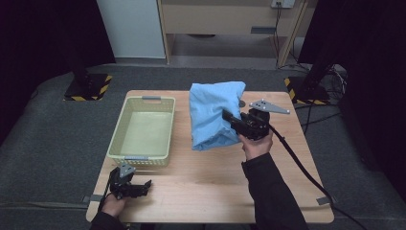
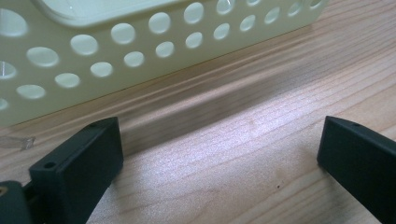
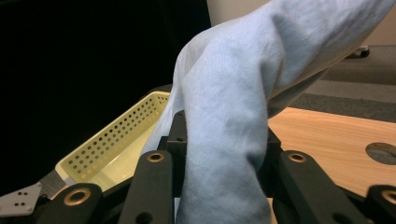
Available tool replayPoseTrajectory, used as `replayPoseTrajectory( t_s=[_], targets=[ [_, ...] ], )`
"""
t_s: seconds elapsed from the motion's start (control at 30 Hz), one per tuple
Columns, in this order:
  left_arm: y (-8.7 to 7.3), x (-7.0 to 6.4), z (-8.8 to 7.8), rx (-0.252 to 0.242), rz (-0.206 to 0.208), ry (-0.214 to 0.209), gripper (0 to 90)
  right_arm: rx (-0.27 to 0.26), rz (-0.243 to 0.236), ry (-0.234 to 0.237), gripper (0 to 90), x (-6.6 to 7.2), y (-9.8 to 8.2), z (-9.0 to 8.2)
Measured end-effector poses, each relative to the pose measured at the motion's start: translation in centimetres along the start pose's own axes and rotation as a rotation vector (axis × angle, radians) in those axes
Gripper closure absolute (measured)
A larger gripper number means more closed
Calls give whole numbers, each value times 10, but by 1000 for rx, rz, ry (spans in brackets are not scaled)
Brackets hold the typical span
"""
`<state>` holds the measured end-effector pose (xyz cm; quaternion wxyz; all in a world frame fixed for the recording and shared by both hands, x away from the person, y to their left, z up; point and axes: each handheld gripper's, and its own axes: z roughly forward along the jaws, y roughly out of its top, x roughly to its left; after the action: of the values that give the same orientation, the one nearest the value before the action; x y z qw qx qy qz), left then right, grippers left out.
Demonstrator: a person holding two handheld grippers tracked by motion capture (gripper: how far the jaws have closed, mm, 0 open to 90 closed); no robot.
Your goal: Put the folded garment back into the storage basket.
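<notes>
**Cloth pinched and lifted beside basket: slip and snag risks**

The blue cloth (image 1: 214, 115) hangs bunched above the middle of the table (image 1: 201, 191), just right of the basket (image 1: 143, 130), its lower edge near or touching the wood. The right tongs (image 1: 229, 116) are pressed together on a fold of it; in the right gripper view the fabric (image 3: 229, 140) runs straight between the black jaws.

Risks, as I judge them:
- Grip is on one fold only, so the cloth can slide out if swung fast.
- The hanging bulk is wide against the basket opening; it may drape over the rim or catch it and tip or shove the light basket.
- A trailing edge could drag on the table.
- The left tongs (image 1: 143, 188) sit spread and empty near the front left corner, too far off to steady the basket.

Hard to make out:
- How much fabric sits between the jaws; the cloth covers the tips.
- Whether the lower edge touches the table.
- Whether anything is wrapped inside the cloth.
- The basket floor looks bare; its right inner wall is hard to see.
</notes>
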<state>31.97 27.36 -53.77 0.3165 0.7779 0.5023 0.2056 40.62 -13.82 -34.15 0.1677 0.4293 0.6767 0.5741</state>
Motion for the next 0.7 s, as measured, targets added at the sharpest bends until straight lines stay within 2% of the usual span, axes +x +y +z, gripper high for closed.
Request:
replayPoseTrajectory(
  t_s=[0.7],
  targets=[
    [0, 0, 0, 0, 1, 0, 0, -5, -45, 2, 681, 19, 14, 15]
  ],
)
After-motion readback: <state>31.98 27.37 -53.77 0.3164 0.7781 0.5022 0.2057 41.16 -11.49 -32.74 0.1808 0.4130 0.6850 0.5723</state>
